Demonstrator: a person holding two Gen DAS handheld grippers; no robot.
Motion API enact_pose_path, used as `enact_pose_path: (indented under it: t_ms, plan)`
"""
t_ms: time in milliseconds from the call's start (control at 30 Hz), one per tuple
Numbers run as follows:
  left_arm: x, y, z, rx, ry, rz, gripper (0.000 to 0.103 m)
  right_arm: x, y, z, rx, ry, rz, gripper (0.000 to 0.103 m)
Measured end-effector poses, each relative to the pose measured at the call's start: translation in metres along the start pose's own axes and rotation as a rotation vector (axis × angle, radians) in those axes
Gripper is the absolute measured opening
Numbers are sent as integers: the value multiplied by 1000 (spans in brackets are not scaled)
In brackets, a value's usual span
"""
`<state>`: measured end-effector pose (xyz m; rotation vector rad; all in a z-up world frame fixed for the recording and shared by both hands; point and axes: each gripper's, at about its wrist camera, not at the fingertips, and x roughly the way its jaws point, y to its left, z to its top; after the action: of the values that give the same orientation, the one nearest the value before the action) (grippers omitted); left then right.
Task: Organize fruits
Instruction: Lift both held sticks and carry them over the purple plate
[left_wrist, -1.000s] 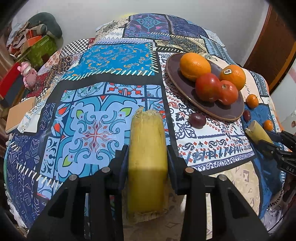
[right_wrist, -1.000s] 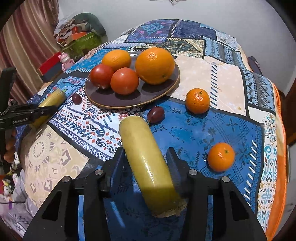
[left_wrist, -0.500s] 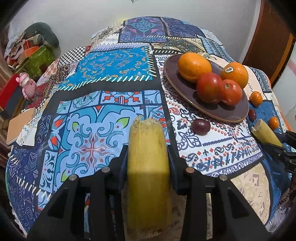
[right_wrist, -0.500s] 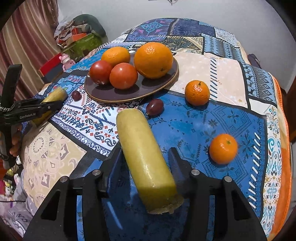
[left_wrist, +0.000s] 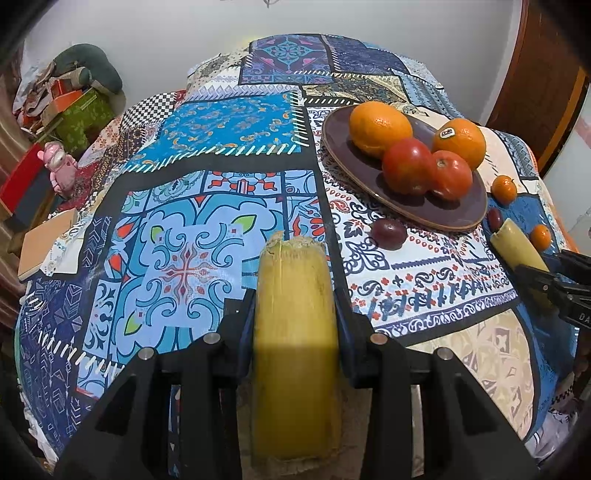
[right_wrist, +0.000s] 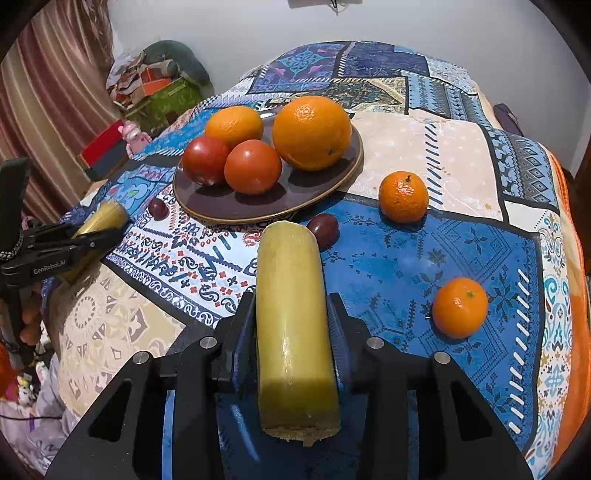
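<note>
My left gripper (left_wrist: 295, 306) is shut on a yellow-green cane stalk piece (left_wrist: 295, 362) that points forward above the patchwork cloth. The jaws of my right gripper (right_wrist: 291, 310) are closing, and both pads touch a second, smoother stalk piece (right_wrist: 291, 273) that now lies straight between them. A brown plate (right_wrist: 229, 210) holds two oranges (right_wrist: 312, 131) and two tomatoes (right_wrist: 253, 166). Two mandarins (right_wrist: 403, 195) and two dark plums (right_wrist: 323, 229) lie loose on the cloth around the plate. Each gripper shows at the edge of the other's view.
The patterned cloth (left_wrist: 192, 266) covers a bed that drops away at the near and side edges. A pink toy (left_wrist: 59, 170), boxes (left_wrist: 77, 114) and a flat book (left_wrist: 44, 243) sit off its left side. A curtain (right_wrist: 48, 92) hangs at left.
The right jaws have narrowed onto their stalk, which swung from slanting left to lying straight between them. The left gripper keeps its hold, its view barely shifted.
</note>
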<state>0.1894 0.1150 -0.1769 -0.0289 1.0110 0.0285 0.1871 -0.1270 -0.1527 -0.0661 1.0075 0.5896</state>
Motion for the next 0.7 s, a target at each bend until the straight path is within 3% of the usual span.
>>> enact_pose_path:
  t_ms: [200,433,700]
  plan:
    - [6,5,3,-12,-15,-6,40,6,8,1,-42,-10,-26,35]
    - [-2,1,1,7,-30,32,39,-3,2,3,2,-36,17,35]
    - [-15,6,14,-20,-58,5,39,-18,3,18,13,-101,18,35]
